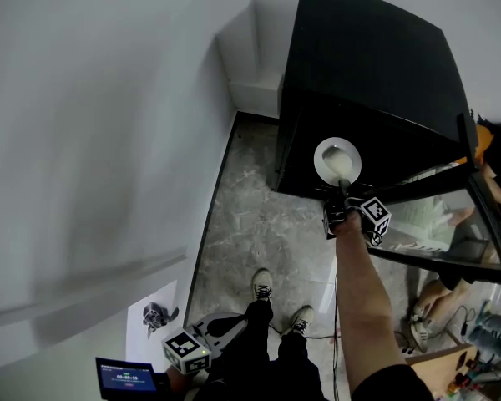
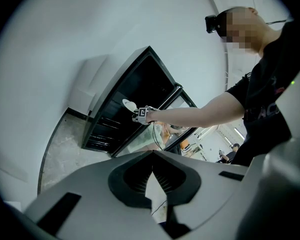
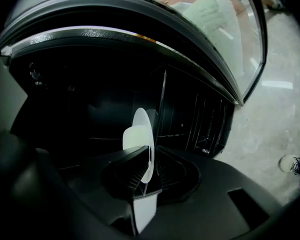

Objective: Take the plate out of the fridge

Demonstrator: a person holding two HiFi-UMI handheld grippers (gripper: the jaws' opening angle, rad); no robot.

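My right hand-held gripper (image 3: 149,156) is clamped narrow on the rim of the white plate (image 3: 140,131). The jaws pinch only the plate's near edge, and the rest of the disc stands out past the fingertips, seen edge-on. The plate is at the mouth of the black fridge (image 1: 376,65), with the dark interior behind it. I cannot tell whether it has fully cleared the shelf it sat on. My left hand-held gripper (image 2: 152,159) is closed on nothing. It hangs low by my leg, well apart from the fridge.

My main worry is the grip. A thin pinch on one edge of a smooth plate leaves most of its weight hanging beyond the pads, so I judge that a quick pull or a roll of the wrist could make it pivot or slip out.

The wire shelves (image 3: 200,119) lie just beside the plate on the right, and the open glass door (image 1: 451,224) flanks the exit on that side. If I drift that way, the far rim could clip either one and be levered loose.

Below is a hard stone floor (image 1: 259,215), so a dropped plate would likely break. I would draw it straight back, slowly, keeping the wrist steady.
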